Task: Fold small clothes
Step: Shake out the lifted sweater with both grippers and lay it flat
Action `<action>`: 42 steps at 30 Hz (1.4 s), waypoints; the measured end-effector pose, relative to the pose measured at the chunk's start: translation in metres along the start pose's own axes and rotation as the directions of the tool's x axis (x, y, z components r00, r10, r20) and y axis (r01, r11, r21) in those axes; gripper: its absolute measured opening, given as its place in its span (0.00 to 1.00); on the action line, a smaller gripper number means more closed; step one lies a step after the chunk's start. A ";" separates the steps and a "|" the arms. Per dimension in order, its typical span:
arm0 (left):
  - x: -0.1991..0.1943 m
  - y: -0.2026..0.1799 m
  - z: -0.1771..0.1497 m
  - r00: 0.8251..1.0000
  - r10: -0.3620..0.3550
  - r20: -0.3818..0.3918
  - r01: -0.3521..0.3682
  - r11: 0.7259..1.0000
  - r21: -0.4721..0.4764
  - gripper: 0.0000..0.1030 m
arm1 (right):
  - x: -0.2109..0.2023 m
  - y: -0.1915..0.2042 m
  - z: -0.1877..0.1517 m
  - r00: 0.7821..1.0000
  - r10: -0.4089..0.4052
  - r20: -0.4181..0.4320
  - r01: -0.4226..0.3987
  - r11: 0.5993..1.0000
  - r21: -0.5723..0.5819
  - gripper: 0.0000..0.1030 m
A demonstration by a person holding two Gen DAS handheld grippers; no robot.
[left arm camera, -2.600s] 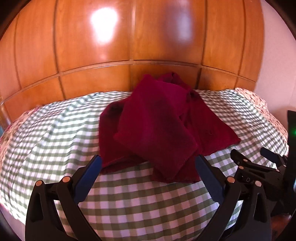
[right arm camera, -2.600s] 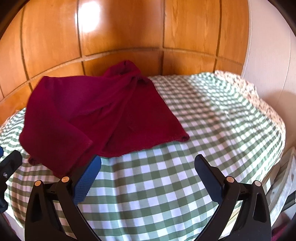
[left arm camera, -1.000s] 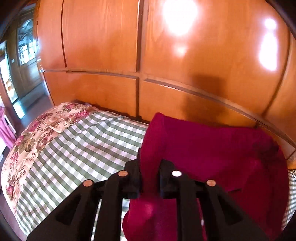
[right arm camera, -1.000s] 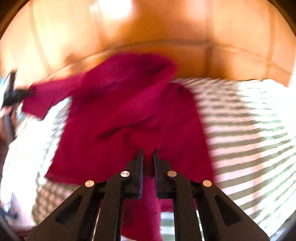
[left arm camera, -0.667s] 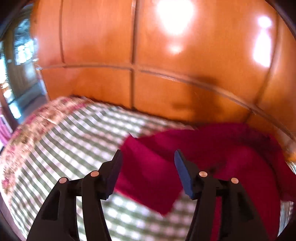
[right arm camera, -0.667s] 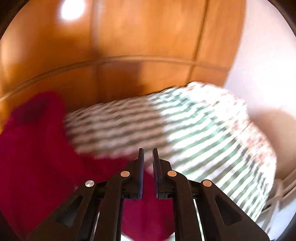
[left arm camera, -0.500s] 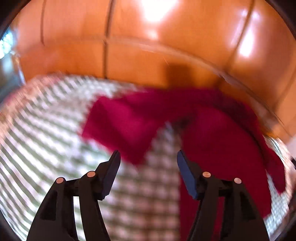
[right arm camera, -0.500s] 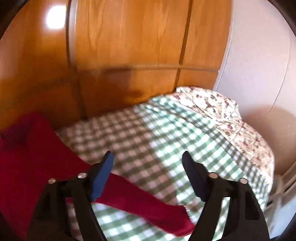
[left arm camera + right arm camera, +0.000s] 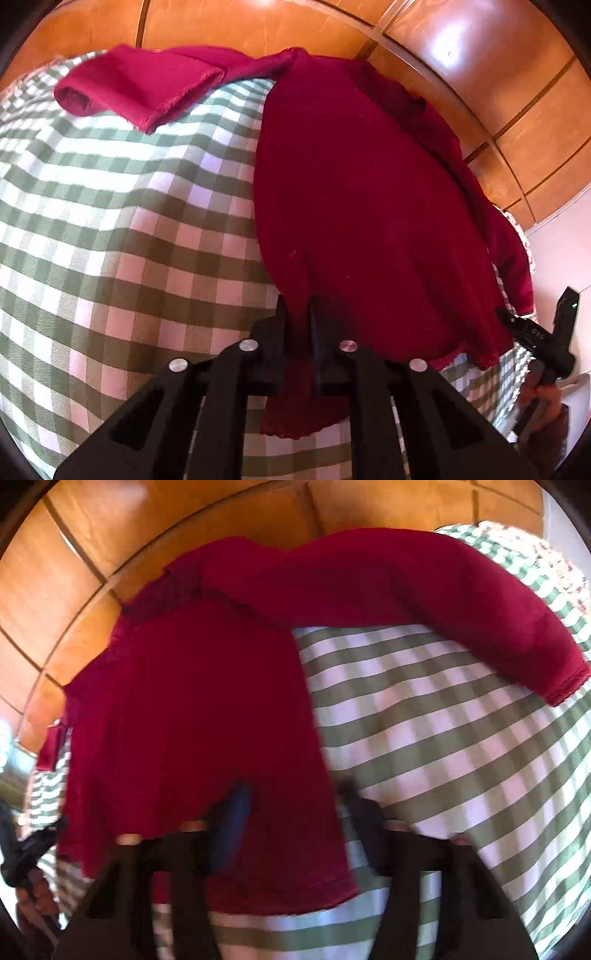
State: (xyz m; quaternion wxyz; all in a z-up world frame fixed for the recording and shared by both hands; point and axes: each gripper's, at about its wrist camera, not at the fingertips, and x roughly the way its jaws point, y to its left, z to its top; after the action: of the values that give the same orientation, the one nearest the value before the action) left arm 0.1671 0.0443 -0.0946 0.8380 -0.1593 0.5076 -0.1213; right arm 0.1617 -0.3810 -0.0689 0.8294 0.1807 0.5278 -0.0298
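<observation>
Garment of dark red knit, long-sleeved (image 9: 362, 206), is spread on a green-and-white checked bedcover (image 9: 110, 229). Its near hem is clamped by the left gripper (image 9: 297, 332). The right gripper (image 9: 291, 812) is closing astride the hem's other corner, pads not yet pressing.

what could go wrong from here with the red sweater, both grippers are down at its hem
1. The left gripper is shut on only a thin pinch of the red sweater at the hem, so the fabric may slip out if pulled.
2. The right gripper is closing around the other hem corner but not clamped; lifting now could raise one side only and skew the fold.
3. The sleeve is folded on itself and may stay bunched.
</observation>
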 end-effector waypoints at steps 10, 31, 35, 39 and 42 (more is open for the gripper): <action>-0.075 0.015 -0.009 0.995 -0.018 0.099 0.014 0.999 0.041 0.06 | -0.080 0.030 -0.009 0.993 0.036 0.110 -0.021 0.990 -0.140 0.07; -0.111 0.078 -0.044 0.959 0.225 0.171 -0.207 0.972 -0.114 0.42 | -0.098 0.010 -0.087 0.995 -0.037 0.093 0.052 0.986 -0.156 0.53; -0.109 0.088 -0.016 0.908 0.344 0.239 -0.334 0.939 -0.082 0.57 | -0.080 0.047 -0.078 0.994 0.044 0.101 -0.025 0.983 -0.181 0.62; -0.096 0.114 0.021 0.925 0.319 0.208 -0.285 0.942 -0.177 0.62 | -0.046 0.098 -0.079 0.995 0.094 0.036 -0.082 0.965 -0.249 0.62; -0.084 0.116 0.041 0.916 0.331 0.228 -0.289 0.936 -0.199 0.62 | -0.019 0.122 -0.081 0.995 0.099 0.000 -0.095 0.950 -0.296 0.62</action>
State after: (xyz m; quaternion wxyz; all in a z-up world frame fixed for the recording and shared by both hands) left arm 0.1700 0.1878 -0.0536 0.8896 -0.1586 0.4213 0.0766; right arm 0.1129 -0.2426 -0.0499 0.8514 0.0800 0.5108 0.0889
